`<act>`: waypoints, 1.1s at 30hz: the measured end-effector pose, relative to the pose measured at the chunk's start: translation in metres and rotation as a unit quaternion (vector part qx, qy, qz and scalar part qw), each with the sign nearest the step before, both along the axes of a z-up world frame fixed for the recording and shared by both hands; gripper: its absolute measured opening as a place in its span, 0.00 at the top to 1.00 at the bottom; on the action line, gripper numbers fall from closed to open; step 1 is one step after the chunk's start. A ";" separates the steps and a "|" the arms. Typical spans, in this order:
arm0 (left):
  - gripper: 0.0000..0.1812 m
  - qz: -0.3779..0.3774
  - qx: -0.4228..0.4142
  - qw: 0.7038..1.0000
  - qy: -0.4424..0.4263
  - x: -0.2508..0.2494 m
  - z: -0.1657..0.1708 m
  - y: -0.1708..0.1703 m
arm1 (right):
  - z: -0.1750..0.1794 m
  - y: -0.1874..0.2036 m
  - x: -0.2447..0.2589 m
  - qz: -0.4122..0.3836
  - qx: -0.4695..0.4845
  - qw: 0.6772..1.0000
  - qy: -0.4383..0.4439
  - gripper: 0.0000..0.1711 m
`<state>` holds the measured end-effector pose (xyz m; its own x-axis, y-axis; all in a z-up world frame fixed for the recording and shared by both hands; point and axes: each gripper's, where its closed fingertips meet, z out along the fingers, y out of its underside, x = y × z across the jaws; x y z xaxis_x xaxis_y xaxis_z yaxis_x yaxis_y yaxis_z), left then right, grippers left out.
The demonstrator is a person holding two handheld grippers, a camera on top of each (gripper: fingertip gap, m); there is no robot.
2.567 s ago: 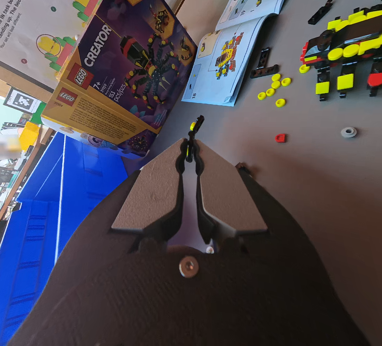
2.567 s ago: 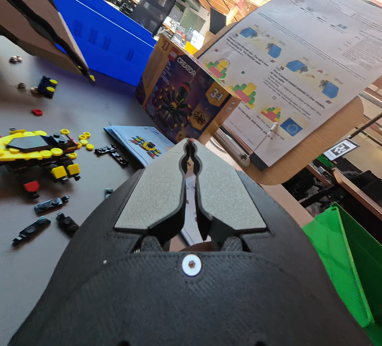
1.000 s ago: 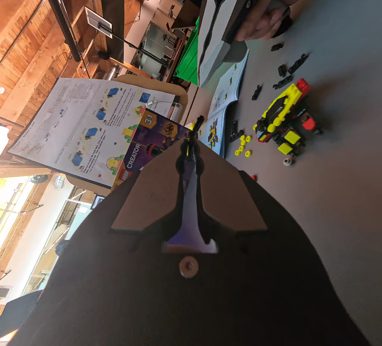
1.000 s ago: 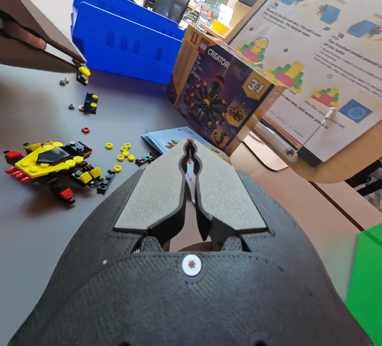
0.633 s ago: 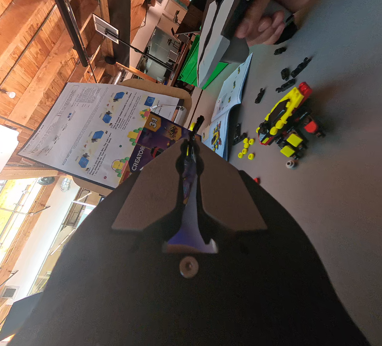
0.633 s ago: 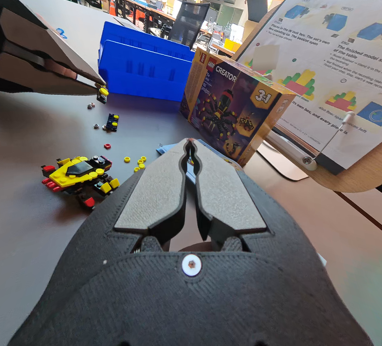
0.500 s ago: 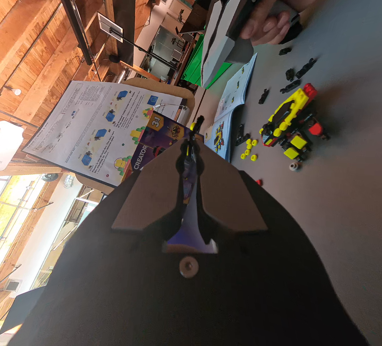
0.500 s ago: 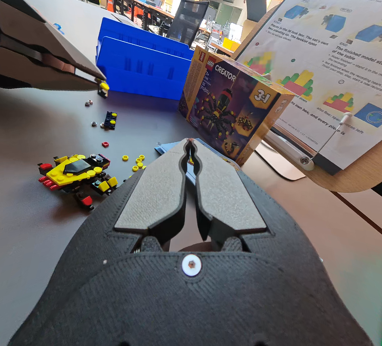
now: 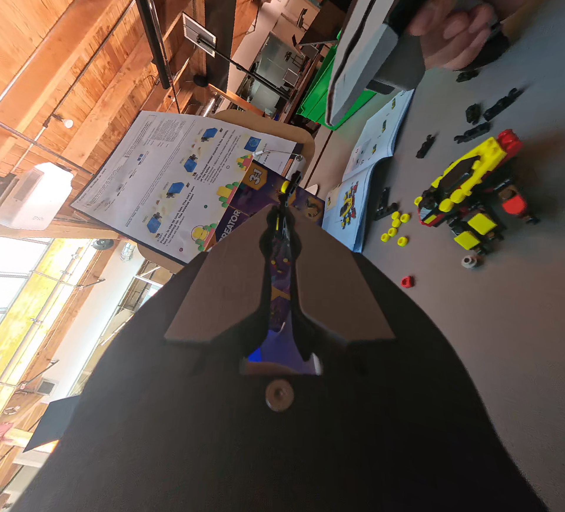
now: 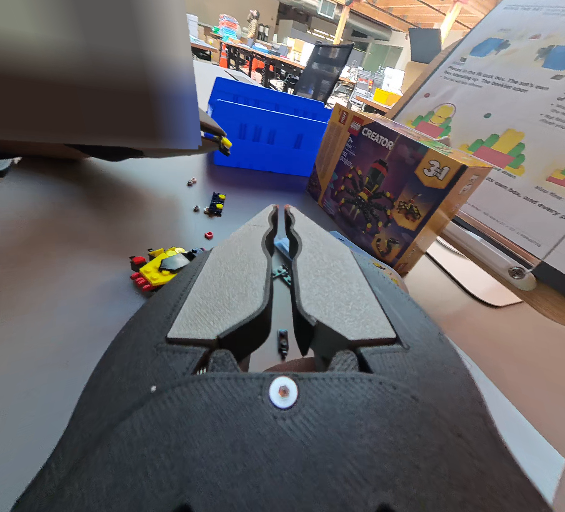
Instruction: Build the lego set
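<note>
My left gripper [image 9: 282, 210] is shut on a small black and yellow lego piece [image 9: 287, 191] and holds it in the air above the table. It also shows in the right wrist view [image 10: 214, 140], at the left, with the piece [image 10: 224, 143] at its tip. My right gripper [image 10: 281, 207] is shut, with nothing seen between its tips. A hand holds it high in the left wrist view [image 9: 336, 100]. The yellow, black and red lego model [image 9: 467, 191] lies on the grey table [image 9: 458, 344], left of my right gripper [image 10: 159, 268].
Loose yellow round studs [image 9: 394, 228], a small red piece [image 10: 209, 235], a black and yellow plate [image 10: 217, 203] and black parts [image 9: 474, 130] lie around the model. An open booklet [image 9: 367, 176], the lego box [image 10: 388, 191], a blue bin [image 10: 269, 136], a green bin [image 9: 324, 94] and an instruction board [image 10: 504, 130] stand behind. My hands' fingertips stand some 9 cm from each other.
The right gripper has come closer to the left one and tilted upward. The left gripper has kept hold of its black and yellow piece and shifted slightly.
</note>
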<state>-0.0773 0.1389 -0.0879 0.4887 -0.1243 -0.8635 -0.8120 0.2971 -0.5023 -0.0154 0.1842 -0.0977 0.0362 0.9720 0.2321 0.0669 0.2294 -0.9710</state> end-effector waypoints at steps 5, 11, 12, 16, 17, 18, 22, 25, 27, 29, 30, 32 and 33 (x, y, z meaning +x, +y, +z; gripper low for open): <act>0.99 -0.003 -0.008 1.000 0.000 0.001 -0.003 0.001 | 0.000 -0.013 -0.002 0.027 0.000 1.000 0.001 0.98; 0.99 -0.014 -0.010 1.000 0.007 0.005 -0.005 -0.001 | -0.001 -0.012 -0.002 0.026 0.002 1.000 -0.002 0.98; 0.99 -0.018 -0.010 1.000 0.009 0.007 -0.006 -0.002 | -0.001 -0.013 -0.002 0.028 0.002 1.000 -0.002 0.98; 0.99 -0.030 -0.006 0.999 0.020 0.012 -0.008 -0.005 | -0.001 -0.021 -0.002 0.048 0.002 0.999 -0.003 0.98; 0.99 -0.029 -0.007 0.999 0.023 0.012 -0.008 -0.005 | -0.001 -0.024 -0.003 0.055 0.003 0.998 -0.003 0.98; 0.99 -0.029 -0.008 0.999 0.024 0.012 -0.009 -0.004 | -0.001 -0.027 -0.003 0.062 0.005 0.998 -0.003 0.97; 0.99 -0.034 -0.010 0.999 0.023 0.015 -0.010 -0.005 | -0.002 -0.037 -0.005 0.081 0.005 0.997 -0.007 0.96; 0.99 -0.035 -0.010 0.999 0.027 0.017 -0.012 -0.005 | -0.003 -0.043 -0.006 0.089 0.007 0.996 -0.009 0.95; 0.99 -0.035 -0.011 0.999 0.029 0.019 -0.013 -0.004 | -0.002 -0.044 -0.006 0.092 0.006 0.996 -0.008 0.94; 0.99 -0.039 -0.012 0.999 0.031 0.021 -0.014 -0.005 | -0.002 -0.046 -0.007 0.095 0.003 0.995 -0.006 0.94; 0.99 -0.041 -0.011 0.999 0.034 0.023 -0.015 -0.005 | -0.002 -0.046 -0.007 0.096 0.002 0.995 -0.006 0.94; 0.99 -0.046 -0.011 0.998 0.043 0.027 -0.018 -0.007 | -0.002 -0.048 -0.008 0.098 0.001 0.995 -0.006 0.94; 0.99 -0.048 -0.010 0.998 0.048 0.030 -0.019 -0.007 | -0.002 -0.049 -0.008 0.099 0.003 0.995 -0.007 0.93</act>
<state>-0.0477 0.1316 -0.1069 0.3886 -0.1839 -0.9029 -0.8249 0.3672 -0.4298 -0.0233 0.1350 -0.0996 -0.1596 0.9584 0.2365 0.0332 0.2447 -0.9690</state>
